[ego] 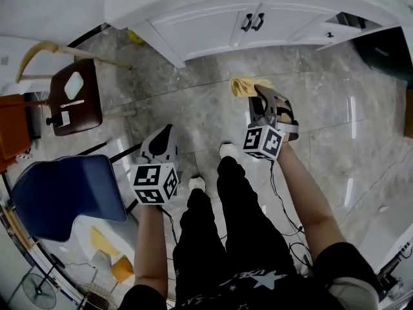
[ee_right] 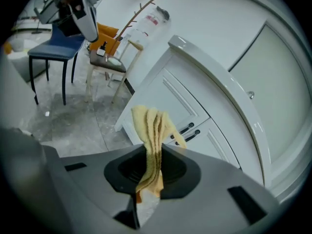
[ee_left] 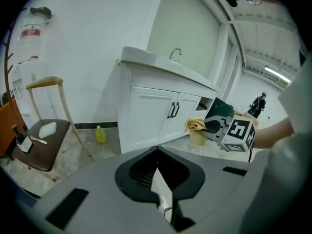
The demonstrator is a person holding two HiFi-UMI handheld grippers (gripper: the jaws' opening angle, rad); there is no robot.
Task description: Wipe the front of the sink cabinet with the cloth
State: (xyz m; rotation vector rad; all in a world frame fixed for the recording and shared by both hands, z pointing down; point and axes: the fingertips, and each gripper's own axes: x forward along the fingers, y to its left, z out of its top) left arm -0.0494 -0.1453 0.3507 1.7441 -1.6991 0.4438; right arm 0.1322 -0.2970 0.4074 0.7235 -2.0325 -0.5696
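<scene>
Cloth (ego: 243, 86), yellow and bunched into folds, is gripped between the jaws of the right gripper (ego: 261, 94). In the right gripper view the jaws are seen pressed onto the cloth (ee_right: 152, 130), and its free end stands up past the right gripper (ee_right: 148, 179) towards the cabinet doors. The cloth is held above the grey marble floor (ego: 193, 105), in front of the white sink cabinet (ego: 213, 31) and near its two doors. From the head view it is seen apart from the cabinet front, not touching it. A pair of black handles (ego: 253, 22) is set where the two doors meet.

The left gripper (ego: 162, 137) is held lower and further back, well apart from the sink cabinet (ee_left: 146, 116). In the left gripper view the jaws of the left gripper (ee_left: 158, 179) are brought together with nothing between them. In that same view the right gripper (ee_left: 214, 126) and the cloth (ee_left: 196, 126) are seen just in front of the cabinet's right side, and a tap (ee_left: 176, 52) is seen on top of it.

A yellow bottle (ee_left: 100, 134) is stood on the floor beside the cabinet's left side. A brown chair (ego: 74, 99) with small items on its seat is placed to the left, and a blue chair (ego: 68, 196) is placed nearer the person.
</scene>
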